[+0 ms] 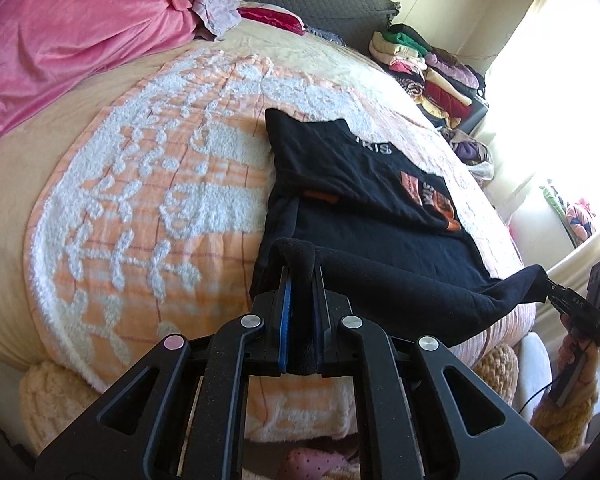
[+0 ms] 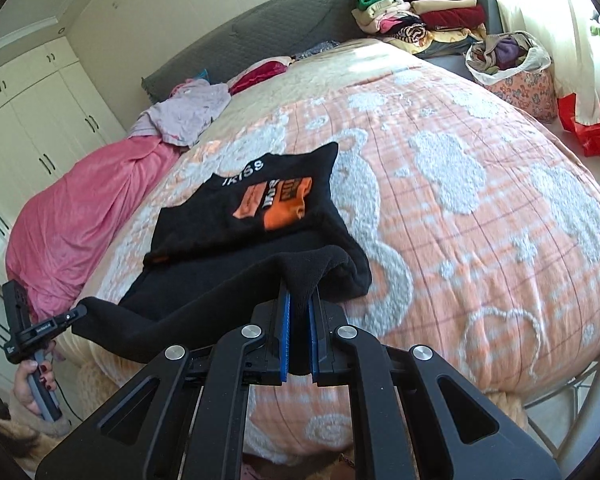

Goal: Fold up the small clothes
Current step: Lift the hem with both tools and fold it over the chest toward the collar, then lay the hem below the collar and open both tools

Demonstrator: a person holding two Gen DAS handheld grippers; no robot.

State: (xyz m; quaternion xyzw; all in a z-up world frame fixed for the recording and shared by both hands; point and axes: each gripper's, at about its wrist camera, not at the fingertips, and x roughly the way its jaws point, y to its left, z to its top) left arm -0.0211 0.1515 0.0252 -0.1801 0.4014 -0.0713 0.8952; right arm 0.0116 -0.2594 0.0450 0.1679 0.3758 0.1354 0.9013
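A small black shirt (image 1: 364, 184) with an orange print and white letters lies on the peach and white bedspread (image 1: 148, 184). Its near hem is lifted off the bed. My left gripper (image 1: 300, 272) is shut on the hem's left corner, black cloth bunched between the blue pads. In the right wrist view the same shirt (image 2: 256, 220) stretches from my right gripper (image 2: 300, 288), which is shut on the hem's right corner. The right gripper (image 1: 556, 296) also shows at the far right of the left wrist view, and the left gripper (image 2: 76, 314) at the left of the right wrist view.
A pink blanket (image 1: 60, 32) and a loose lilac garment (image 2: 188, 114) lie at the bed's far left. Folded clothes (image 2: 420, 12) are stacked by the grey headboard (image 2: 260, 36). A floral basket (image 2: 512, 76) of clothes and a red bag (image 2: 592, 128) stand beside the bed.
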